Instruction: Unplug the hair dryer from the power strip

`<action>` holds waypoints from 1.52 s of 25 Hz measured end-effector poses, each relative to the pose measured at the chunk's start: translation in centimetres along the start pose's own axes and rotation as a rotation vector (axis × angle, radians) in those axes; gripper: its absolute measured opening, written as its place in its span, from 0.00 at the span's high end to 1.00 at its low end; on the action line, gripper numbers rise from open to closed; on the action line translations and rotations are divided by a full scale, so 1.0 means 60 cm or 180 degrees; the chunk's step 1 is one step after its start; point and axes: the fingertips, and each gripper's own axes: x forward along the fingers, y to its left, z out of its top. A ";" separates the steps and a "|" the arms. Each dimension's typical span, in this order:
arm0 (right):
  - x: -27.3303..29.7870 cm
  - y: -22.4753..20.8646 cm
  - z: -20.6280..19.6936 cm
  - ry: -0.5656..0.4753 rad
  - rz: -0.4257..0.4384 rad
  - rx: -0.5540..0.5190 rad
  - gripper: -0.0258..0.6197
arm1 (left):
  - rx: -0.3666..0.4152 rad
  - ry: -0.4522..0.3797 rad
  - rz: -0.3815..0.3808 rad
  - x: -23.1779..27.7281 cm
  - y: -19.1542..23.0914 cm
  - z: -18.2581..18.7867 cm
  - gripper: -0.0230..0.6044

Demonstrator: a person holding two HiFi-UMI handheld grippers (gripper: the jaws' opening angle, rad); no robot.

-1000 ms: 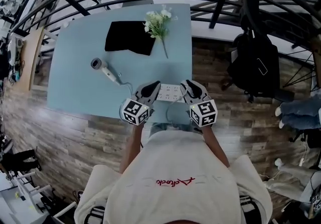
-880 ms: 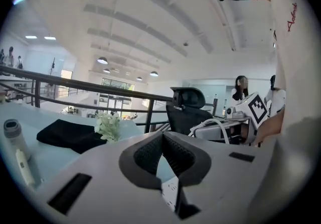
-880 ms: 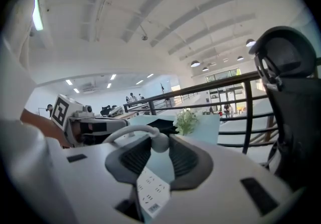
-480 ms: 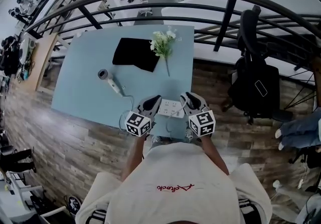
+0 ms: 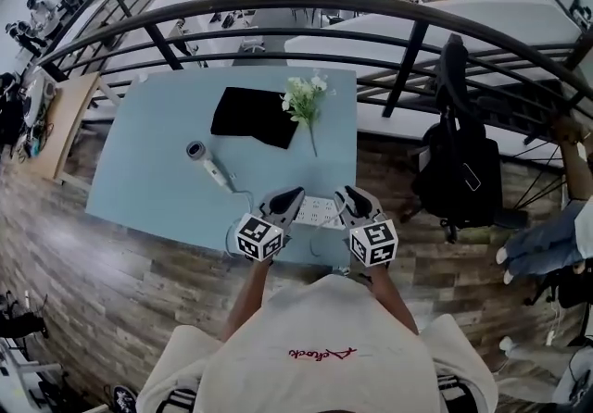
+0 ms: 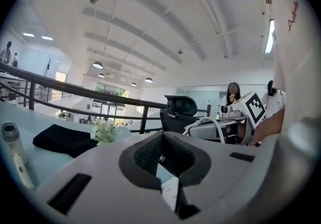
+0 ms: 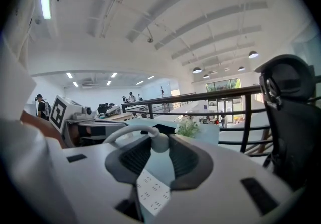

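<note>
Head view: both grippers have risen. Right gripper [image 5: 346,195] jaws clamp the plug [image 7: 159,142], 3 o'clock of the power strip [image 5: 320,212]; left gripper [image 5: 291,195] jaws closed, empty, 9 o'clock. Extraction likely begun.

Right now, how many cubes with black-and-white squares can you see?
2. One marker cube sits on the left gripper. The other sits on the right gripper. Both are just in front of the person. None looks hidden.
</note>
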 end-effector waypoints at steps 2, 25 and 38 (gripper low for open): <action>-0.006 0.021 -0.003 -0.0011 -0.0071 0.0037 0.77 | 0.0019 -0.0001 -0.0066 -0.023 -0.002 0.001 0.95; -0.130 0.208 -0.058 -0.0107 -0.0651 0.0080 0.77 | 0.0021 -0.0009 -0.0472 -0.228 -0.063 -0.046 0.95; -0.210 0.197 -0.050 -0.0177 -0.0484 -0.0054 0.77 | 0.0131 -0.0036 -0.0382 -0.213 -0.152 -0.032 0.95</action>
